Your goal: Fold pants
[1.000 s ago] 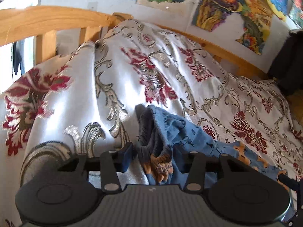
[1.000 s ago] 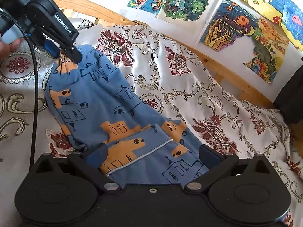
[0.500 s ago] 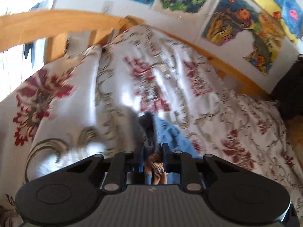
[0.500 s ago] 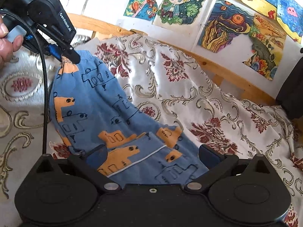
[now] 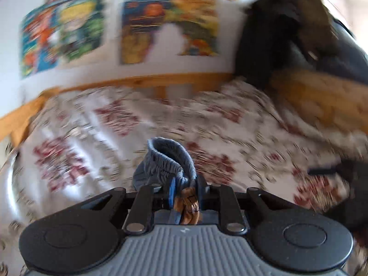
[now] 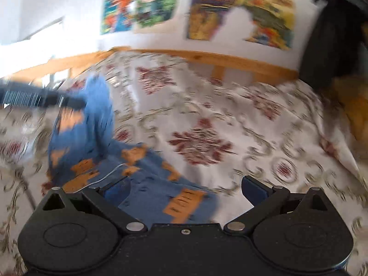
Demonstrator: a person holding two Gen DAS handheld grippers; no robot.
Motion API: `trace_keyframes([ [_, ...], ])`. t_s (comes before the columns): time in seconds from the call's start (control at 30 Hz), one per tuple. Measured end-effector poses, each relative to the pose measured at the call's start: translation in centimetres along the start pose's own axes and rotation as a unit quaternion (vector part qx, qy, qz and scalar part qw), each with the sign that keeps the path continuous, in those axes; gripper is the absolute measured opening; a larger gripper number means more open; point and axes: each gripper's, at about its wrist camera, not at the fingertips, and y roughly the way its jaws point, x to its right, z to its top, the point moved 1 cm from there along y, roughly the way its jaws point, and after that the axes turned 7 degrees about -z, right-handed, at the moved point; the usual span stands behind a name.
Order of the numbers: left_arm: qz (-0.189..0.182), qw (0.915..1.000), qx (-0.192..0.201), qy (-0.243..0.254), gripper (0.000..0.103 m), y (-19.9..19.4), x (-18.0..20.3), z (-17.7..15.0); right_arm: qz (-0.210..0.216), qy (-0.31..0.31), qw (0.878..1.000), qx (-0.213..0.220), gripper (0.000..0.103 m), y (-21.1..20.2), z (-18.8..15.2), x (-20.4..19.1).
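Blue pants with orange motifs, blurred, lie on the floral bedspread. Left hand-held gripper clamps their gathered waistband; right hand-held gripper stands apart over the near leg. Far wall posters are indistinct.

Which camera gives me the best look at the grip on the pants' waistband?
The left wrist view: the gathered waistband sits pinched in the shut left tool, close and fairly sharp. The right wrist view shows the pants blurred, spread on the bedspread, the grip distant and smeared.
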Motion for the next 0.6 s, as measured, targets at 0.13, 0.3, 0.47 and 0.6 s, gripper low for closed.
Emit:
trace_keyframes([
  [0.13,-0.027,0.9974,-0.036,0.056,0.021,2.1,5.3,-1.3,0.010,0.100,0.995,-0.005,0.102,0.1,-1.0,4.2],
  [0.3,-0.051,0.9884,-0.069,0.126,0.021,3.8,10.6,-3.7,0.090,0.202,0.975,-0.026,0.099,1.2,-2.2,7.9],
  [0.47,-0.055,0.9788,-0.091,0.175,0.021,5.3,13.7,-6.1,0.166,0.260,0.949,-0.064,0.087,3.3,-3.8,8.4],
  [0.6,-0.050,0.9773,-0.100,0.180,0.021,6.3,14.8,-7.3,0.187,0.270,0.941,-0.081,0.076,5.0,-4.3,7.6],
])
